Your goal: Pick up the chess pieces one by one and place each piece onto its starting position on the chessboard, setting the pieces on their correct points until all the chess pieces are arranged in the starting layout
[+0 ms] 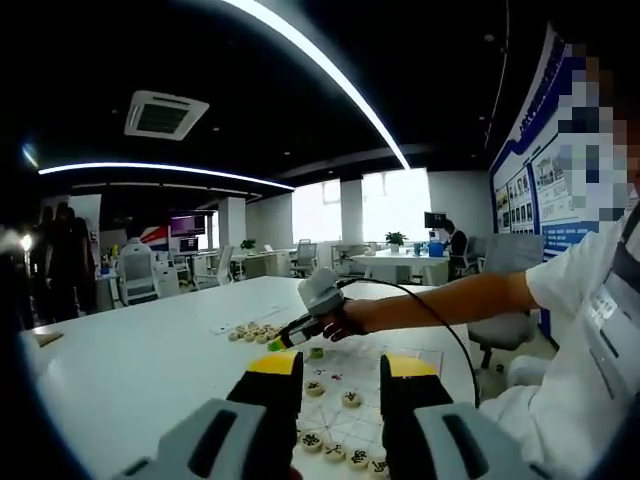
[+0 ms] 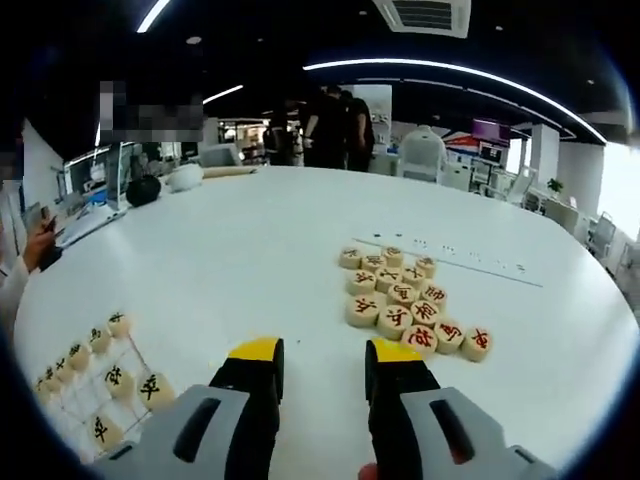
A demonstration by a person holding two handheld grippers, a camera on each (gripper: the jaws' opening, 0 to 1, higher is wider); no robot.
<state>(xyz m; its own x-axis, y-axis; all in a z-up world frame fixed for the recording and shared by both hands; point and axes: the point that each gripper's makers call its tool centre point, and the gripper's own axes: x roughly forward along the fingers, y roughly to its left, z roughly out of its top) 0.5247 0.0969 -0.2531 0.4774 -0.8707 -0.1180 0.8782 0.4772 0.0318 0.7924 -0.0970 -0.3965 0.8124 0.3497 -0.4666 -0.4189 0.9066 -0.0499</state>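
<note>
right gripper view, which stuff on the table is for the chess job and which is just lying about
For the job:
- loose chess pieces, clustered
- chessboard with pieces already set
- right claw, open

Just lying about:
- black object at the far edge
- white object beside it

Dim dark ceiling with bright curved light strips [image 1: 330, 80], glaring windows [image 1: 395, 203], strong fisheye bending at edges.

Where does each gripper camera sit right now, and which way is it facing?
Left gripper view: rides the left gripper, looking across the clear chessboard at the right gripper and the person's arm.
Right gripper view: rides the right gripper, looking over the white round table at the cluster of red-marked wooden pieces.
Shared: that cluster, the table, board.
</note>
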